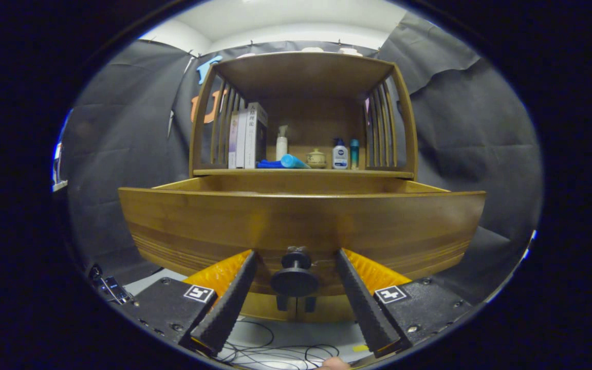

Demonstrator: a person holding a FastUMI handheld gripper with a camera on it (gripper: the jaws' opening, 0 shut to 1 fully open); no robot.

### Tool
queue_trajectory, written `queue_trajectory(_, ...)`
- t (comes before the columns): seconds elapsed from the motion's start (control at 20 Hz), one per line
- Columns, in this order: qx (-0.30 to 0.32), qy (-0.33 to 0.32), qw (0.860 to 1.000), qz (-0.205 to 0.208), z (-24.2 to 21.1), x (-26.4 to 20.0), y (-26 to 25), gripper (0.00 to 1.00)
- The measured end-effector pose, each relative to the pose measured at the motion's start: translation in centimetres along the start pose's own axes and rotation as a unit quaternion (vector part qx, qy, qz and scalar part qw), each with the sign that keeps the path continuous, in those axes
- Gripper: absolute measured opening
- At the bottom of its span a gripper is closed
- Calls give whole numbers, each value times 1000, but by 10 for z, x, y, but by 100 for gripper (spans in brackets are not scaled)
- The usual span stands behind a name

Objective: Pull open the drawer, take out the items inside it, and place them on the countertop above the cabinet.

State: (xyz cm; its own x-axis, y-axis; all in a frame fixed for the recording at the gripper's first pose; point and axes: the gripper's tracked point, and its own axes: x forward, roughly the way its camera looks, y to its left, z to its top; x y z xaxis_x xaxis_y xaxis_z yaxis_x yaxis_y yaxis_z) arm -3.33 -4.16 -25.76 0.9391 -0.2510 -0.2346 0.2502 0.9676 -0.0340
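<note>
The wooden cabinet's drawer (301, 221) stands pulled out towards me, and its front panel hides whatever lies inside. A round dark knob (294, 280) sits low on the middle of that panel. My gripper (296, 253) is open, with the knob between the two fingers (229, 303) and a gap on each side, the tips close to the panel. The countertop (301, 172) runs above the drawer, under a slatted wooden shelf frame.
On the countertop stand upright books (247, 136), a white spray bottle (281, 144), a lying blue tube (292, 162), a small lidded jar (316, 158), a white lotion bottle (340, 155) and a teal bottle (354, 153). Cables (275, 352) lie on the floor below.
</note>
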Motion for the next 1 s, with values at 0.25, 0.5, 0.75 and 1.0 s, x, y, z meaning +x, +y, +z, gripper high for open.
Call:
queue_trajectory(0.25,-6,-7,1000,-8,1,3,-1,99)
queue_trajectory(0.5,-6,-5,1000,-10,8,11,3,99)
queue_trajectory(0.75,-7,-2,1000,-12,9,24,2,99)
queue_trajectory(1.0,-1,19,1000,-15,17,49,5,99)
